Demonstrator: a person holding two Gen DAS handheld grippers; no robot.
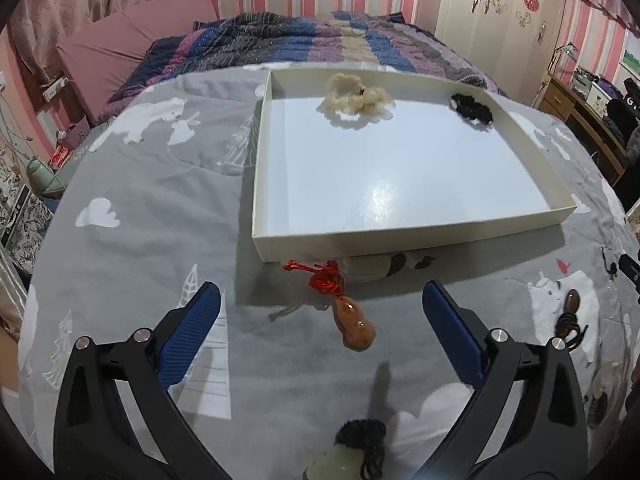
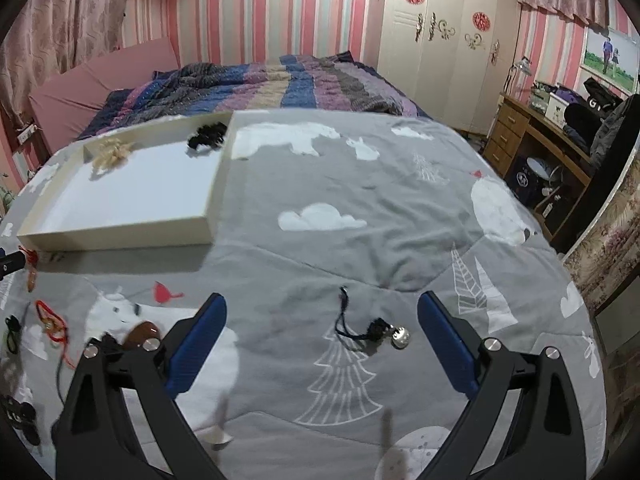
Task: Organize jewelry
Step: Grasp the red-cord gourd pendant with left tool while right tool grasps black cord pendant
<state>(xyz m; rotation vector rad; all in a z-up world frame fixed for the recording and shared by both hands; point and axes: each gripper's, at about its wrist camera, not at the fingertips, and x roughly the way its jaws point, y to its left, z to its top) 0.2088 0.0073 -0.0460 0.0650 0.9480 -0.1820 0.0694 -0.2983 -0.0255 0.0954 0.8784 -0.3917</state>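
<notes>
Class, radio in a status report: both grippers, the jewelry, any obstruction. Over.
Left gripper open over the orange pendant. Right gripper open over the silver bell charm. White tray holds two fluffy pieces. Nothing blocking.

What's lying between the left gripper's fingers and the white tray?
In the left wrist view, an orange pendant on red cord lies on the blanket before the tray.

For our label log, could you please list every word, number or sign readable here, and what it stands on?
"G": white letter on the black bag on the desk; any further letters are hidden.
Blue box under the desk: round logo, too blurred to read.
Tray: no text.
</notes>
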